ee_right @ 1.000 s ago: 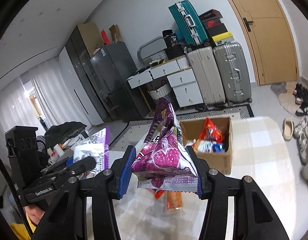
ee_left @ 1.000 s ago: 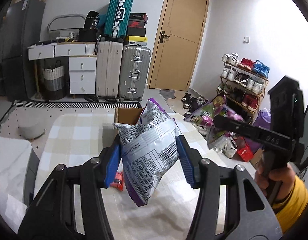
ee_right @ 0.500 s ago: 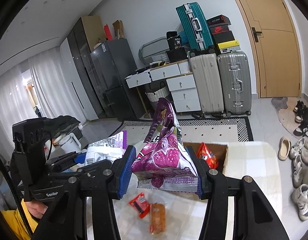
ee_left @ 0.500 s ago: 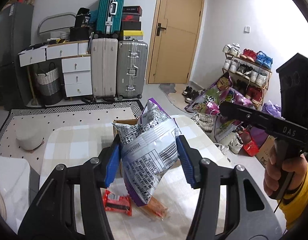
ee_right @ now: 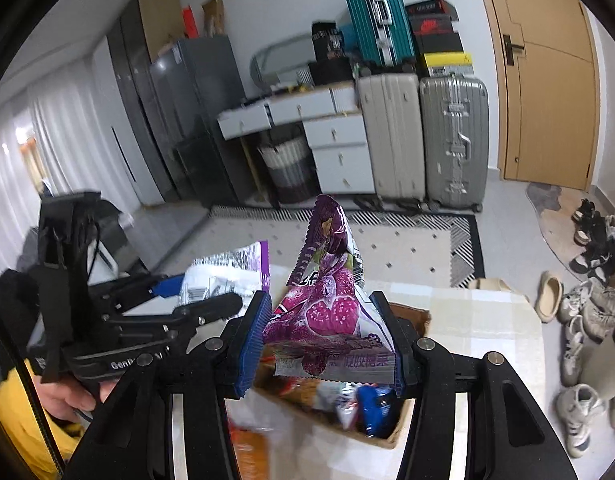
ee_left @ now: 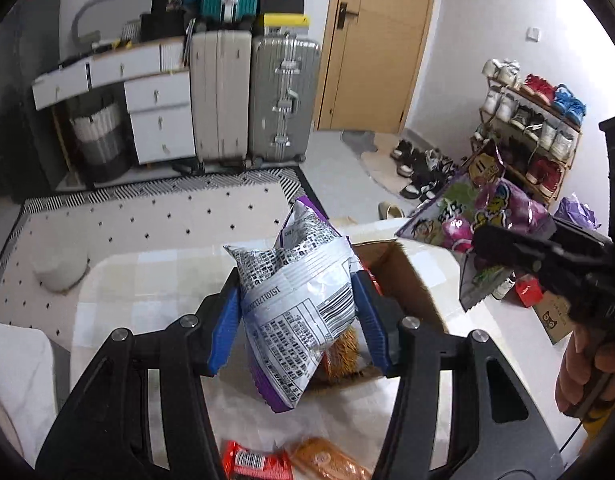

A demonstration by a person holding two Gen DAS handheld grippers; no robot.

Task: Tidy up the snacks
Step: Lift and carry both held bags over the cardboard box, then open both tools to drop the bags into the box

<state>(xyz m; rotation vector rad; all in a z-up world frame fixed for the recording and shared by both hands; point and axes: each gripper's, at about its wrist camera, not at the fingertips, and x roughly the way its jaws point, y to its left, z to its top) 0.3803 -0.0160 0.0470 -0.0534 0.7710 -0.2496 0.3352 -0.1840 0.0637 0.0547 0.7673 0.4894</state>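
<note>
My left gripper (ee_left: 297, 322) is shut on a silver and purple snack bag (ee_left: 295, 300), which hangs over the near edge of an open cardboard box (ee_left: 403, 276). A purple candy bag (ee_right: 331, 320) sits pinched between the blue pads of my right gripper (ee_right: 321, 344), above the same box (ee_right: 391, 436), where several snacks lie inside. From the left wrist view the right gripper (ee_left: 507, 248) appears at the right with its purple bag (ee_left: 487, 208). The left gripper (ee_right: 211, 304) shows at the left in the right wrist view.
The box stands on a table with a pale checked cloth (ee_left: 155, 276). A red packet (ee_left: 253, 460) and an orange packet (ee_left: 327, 460) lie on the cloth near me. Suitcases (ee_left: 283, 92), drawers, a door and a shoe rack (ee_left: 527, 128) line the room behind.
Both grippers have travelled forward with their bags and now hang over the box. The loose red and orange packets have slid toward the bottom of the views.
</note>
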